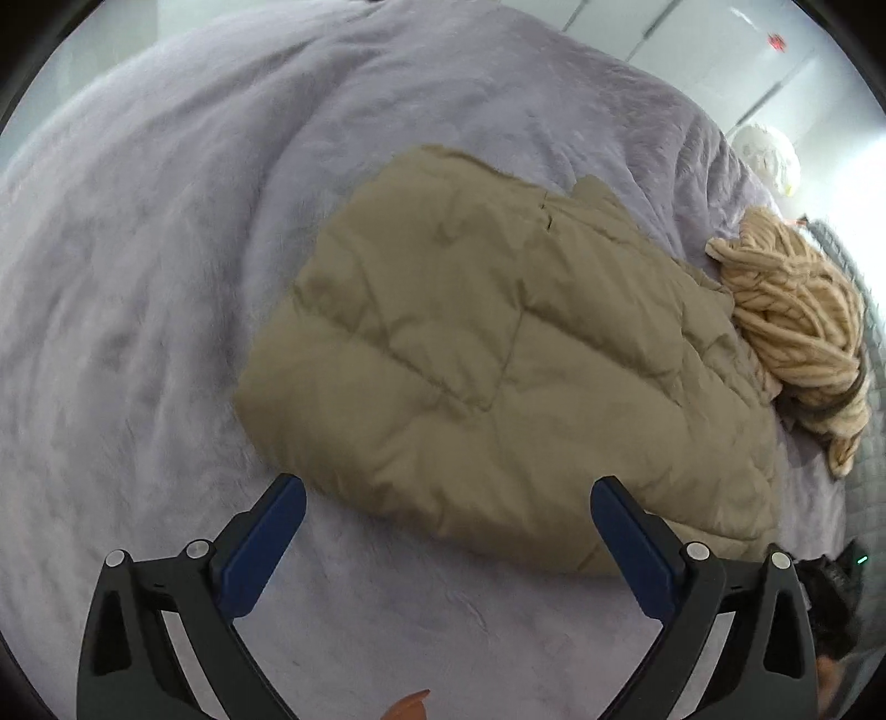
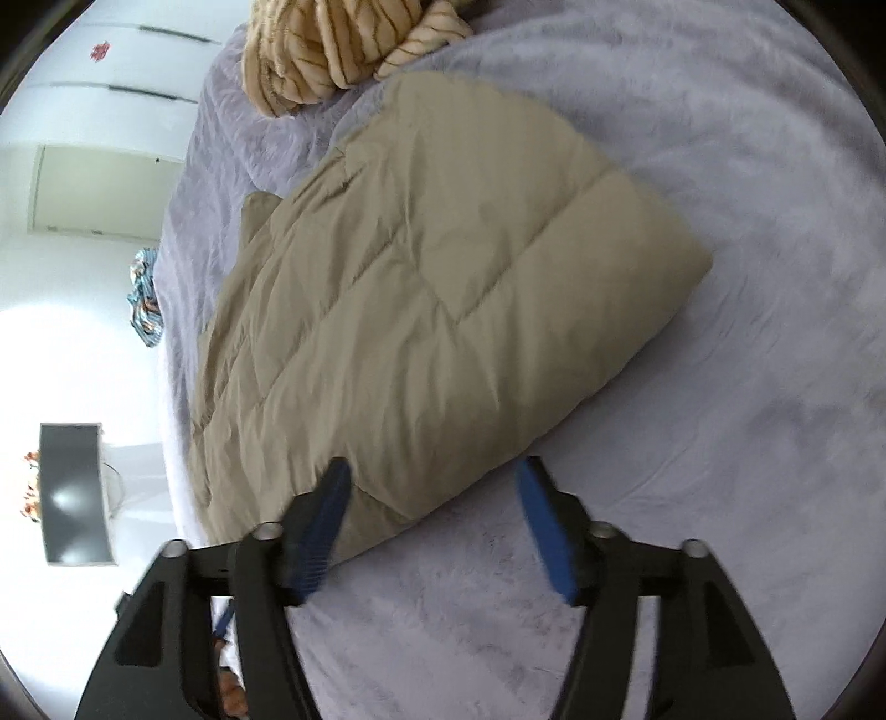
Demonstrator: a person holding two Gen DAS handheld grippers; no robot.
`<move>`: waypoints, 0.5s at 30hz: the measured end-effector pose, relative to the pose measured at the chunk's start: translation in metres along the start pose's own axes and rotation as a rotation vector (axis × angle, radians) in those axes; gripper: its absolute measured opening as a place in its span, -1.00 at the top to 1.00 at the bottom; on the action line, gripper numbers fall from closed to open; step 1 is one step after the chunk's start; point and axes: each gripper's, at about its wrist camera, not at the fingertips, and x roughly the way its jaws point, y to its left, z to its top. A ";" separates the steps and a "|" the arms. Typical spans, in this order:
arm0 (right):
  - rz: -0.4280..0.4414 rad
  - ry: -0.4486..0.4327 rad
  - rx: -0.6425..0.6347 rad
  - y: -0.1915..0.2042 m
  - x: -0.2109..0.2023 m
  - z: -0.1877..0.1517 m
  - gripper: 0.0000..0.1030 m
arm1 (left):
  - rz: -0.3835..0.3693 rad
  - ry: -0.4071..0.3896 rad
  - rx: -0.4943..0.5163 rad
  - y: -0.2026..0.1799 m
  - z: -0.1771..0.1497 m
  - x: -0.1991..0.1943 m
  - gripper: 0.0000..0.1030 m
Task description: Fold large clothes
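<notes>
A tan quilted puffer coat [image 1: 498, 354] lies folded into a thick block on the lavender bed cover [image 1: 166, 277]. My left gripper [image 1: 448, 493] hovers just over the coat's near edge, its blue pads wide apart with nothing between them. In the right wrist view the same coat [image 2: 432, 288] spreads ahead and to the left. My right gripper [image 2: 437, 476] stands open above the coat's near corner. Its left pad sits over the fabric and its right pad over the bed cover; neither presses on the coat.
A chunky cream knit garment [image 1: 797, 332] is bunched beside the coat near the bed's edge [image 2: 332, 50]. White closet doors [image 2: 127, 61], a dark screen [image 2: 75, 493] and a patterned cloth [image 2: 145, 299] lie beyond the bed. A dark object [image 1: 836, 587] sits at the lower right.
</notes>
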 end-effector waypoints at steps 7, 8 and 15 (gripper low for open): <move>0.152 0.048 0.095 -0.013 0.023 -0.001 -0.84 | -0.074 0.028 -0.144 0.024 -0.005 0.016 -0.97; 0.170 0.057 0.107 -0.015 0.027 -0.001 -0.84 | -0.087 0.030 -0.152 0.025 -0.005 0.018 -0.97; 0.242 0.068 0.199 -0.026 0.051 -0.002 -0.84 | -0.255 0.072 -0.253 0.031 0.000 0.045 -0.97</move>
